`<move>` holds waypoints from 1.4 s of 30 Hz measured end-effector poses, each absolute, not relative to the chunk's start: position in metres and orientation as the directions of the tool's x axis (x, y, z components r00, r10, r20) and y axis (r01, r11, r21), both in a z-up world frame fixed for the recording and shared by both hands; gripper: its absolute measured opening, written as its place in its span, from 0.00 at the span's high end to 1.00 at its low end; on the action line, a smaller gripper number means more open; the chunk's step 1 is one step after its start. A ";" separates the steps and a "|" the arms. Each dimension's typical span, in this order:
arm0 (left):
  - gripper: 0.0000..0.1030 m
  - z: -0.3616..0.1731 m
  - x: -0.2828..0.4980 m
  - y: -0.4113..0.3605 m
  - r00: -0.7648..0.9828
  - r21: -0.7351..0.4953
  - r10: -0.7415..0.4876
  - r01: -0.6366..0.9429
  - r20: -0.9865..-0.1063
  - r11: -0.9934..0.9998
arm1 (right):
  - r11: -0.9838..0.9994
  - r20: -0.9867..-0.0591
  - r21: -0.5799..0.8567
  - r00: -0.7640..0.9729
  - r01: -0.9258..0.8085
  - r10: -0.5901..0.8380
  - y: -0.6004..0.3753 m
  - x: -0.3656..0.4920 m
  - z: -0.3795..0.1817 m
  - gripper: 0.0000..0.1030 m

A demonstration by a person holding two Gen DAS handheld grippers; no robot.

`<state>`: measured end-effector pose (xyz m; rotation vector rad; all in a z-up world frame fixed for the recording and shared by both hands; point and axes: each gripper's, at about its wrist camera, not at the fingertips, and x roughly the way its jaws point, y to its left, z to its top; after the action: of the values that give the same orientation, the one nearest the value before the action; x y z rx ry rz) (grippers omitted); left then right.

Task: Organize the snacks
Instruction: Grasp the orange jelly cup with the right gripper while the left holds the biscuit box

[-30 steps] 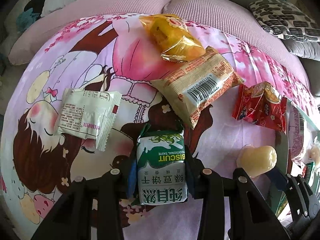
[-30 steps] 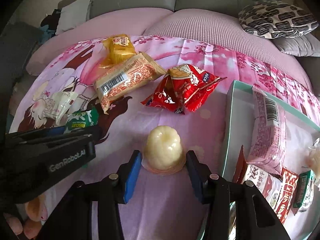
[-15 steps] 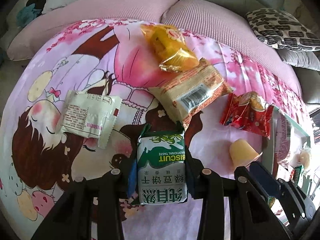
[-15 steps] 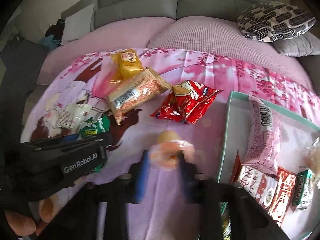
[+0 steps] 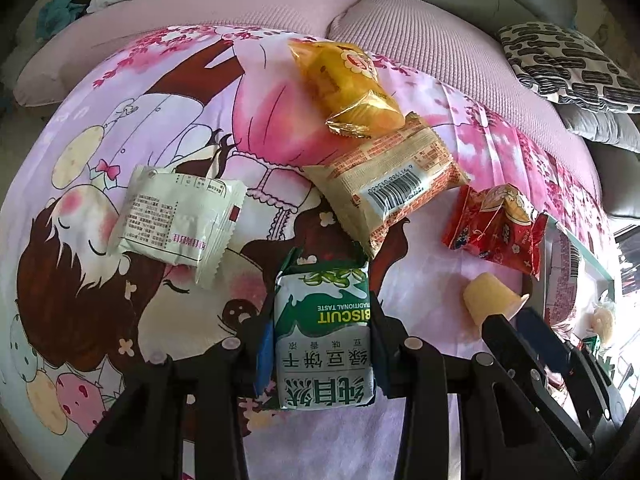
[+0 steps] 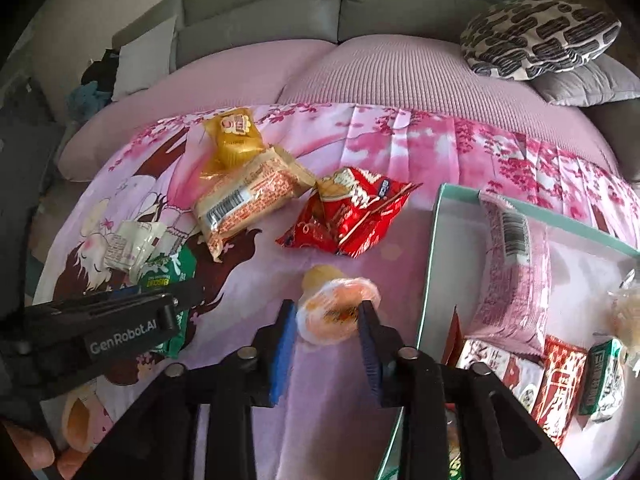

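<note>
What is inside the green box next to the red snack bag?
The green box holds a pink packet, small red and white packets and a green one. Anything beneath them is covered.

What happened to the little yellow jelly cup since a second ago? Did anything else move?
The right gripper closed on the jelly cup, which stood dome-up on the cloth, and tipped it on its side; its jaws have just been opening a bit, the cup still between them. The left gripper stays clamped on the green biscuit pack. The yellow, tan, red and white packets lie where they were.
</note>
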<state>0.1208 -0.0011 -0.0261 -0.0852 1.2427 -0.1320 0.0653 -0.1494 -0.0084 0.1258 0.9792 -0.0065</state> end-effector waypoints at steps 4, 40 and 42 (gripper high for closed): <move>0.60 -0.026 0.121 0.000 0.316 -0.145 -0.154 0.052 -0.936 0.988 | 0.996 -0.807 0.079 0.589 0.036 0.043 -0.147 0.066 0.000 0.47; 0.60 -0.030 0.120 0.000 0.299 -0.159 -0.165 0.043 -0.940 0.986 | 0.996 -0.852 0.086 0.518 0.002 0.073 -0.129 0.076 -0.029 0.51; 0.60 -0.028 0.119 0.000 0.306 -0.159 -0.165 0.045 -0.937 0.986 | 0.996 -0.852 0.086 0.519 0.007 0.070 -0.130 0.074 -0.027 0.51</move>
<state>0.1192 -0.0001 -0.0276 -0.1098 1.2523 -0.1396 0.0744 -0.1297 -0.0265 0.0815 1.0253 0.0380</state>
